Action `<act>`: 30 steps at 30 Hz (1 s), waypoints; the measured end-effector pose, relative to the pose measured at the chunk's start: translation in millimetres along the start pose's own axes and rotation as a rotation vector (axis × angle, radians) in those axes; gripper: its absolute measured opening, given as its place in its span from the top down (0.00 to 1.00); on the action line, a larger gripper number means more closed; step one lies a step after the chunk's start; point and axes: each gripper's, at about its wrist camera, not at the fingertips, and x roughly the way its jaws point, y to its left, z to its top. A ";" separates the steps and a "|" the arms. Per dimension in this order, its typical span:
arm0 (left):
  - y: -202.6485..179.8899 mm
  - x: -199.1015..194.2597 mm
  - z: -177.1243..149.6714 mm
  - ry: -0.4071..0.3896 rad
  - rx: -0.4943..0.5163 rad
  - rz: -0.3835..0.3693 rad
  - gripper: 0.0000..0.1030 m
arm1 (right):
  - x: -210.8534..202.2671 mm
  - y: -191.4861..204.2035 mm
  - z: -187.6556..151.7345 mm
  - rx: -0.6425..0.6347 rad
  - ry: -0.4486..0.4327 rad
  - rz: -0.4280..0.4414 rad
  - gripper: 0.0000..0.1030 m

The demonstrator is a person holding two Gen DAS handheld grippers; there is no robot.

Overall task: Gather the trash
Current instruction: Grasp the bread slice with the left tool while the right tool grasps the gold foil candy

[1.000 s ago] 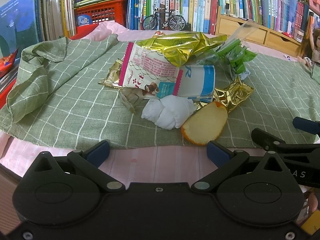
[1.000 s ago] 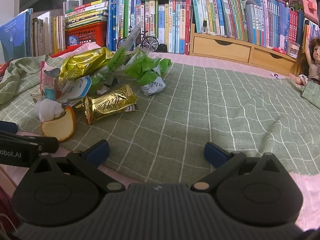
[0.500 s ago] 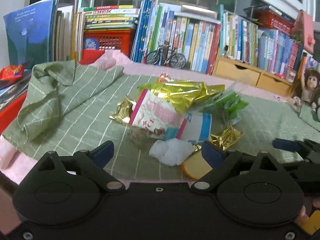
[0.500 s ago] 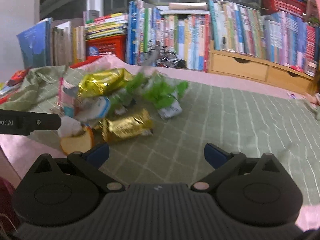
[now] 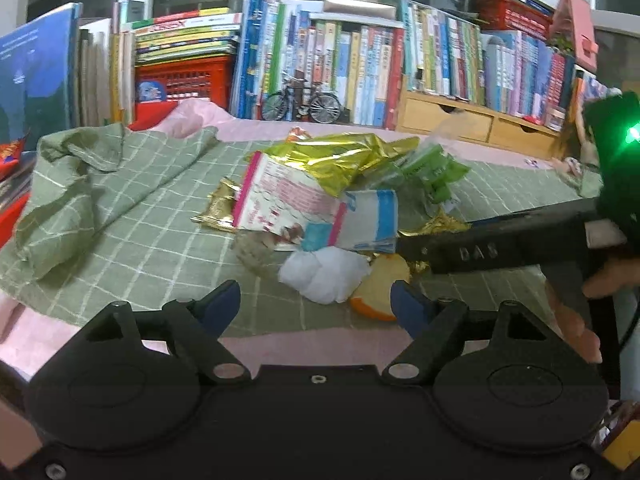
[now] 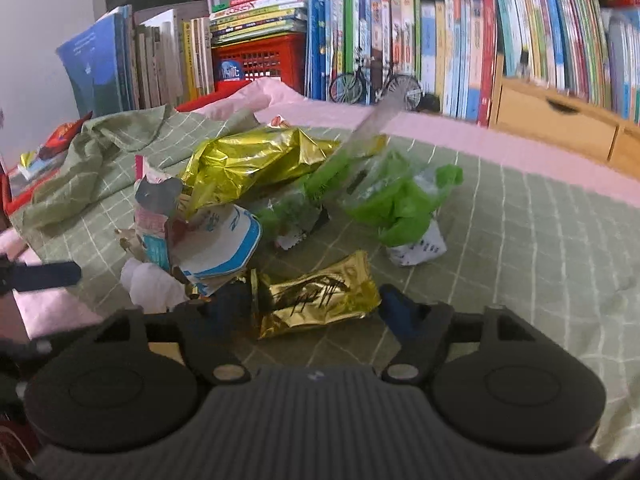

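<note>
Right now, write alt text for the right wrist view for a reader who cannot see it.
The right gripper, jaws open and just closing, straddles a gold foil wrapper on a green checked cloth. Behind lies a pile of trash: a crumpled gold bag, green wrappers and a white tissue, with bookshelves beyond.

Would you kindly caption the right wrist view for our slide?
Right gripper, jaws just closing, straddles a gold foil snack wrapper on green checked cloth.

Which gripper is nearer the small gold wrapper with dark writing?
Right. The right gripper has the small gold wrapper between its open fingers, which have just been closing. The left gripper is short of the white tissue, with the wrapper beyond it.
</note>
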 end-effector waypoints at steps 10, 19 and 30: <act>-16.0 16.4 -3.2 0.060 0.014 -0.114 0.47 | -34.7 -8.6 -5.0 0.007 -0.075 -0.014 0.43; -24.7 32.7 0.3 0.053 0.028 -0.094 0.50 | -69.4 -22.5 -22.0 0.023 -0.109 -0.067 0.42; -38.3 35.5 -2.3 0.032 0.077 -0.063 0.62 | -94.9 -15.6 -50.5 -0.009 -0.123 -0.094 0.41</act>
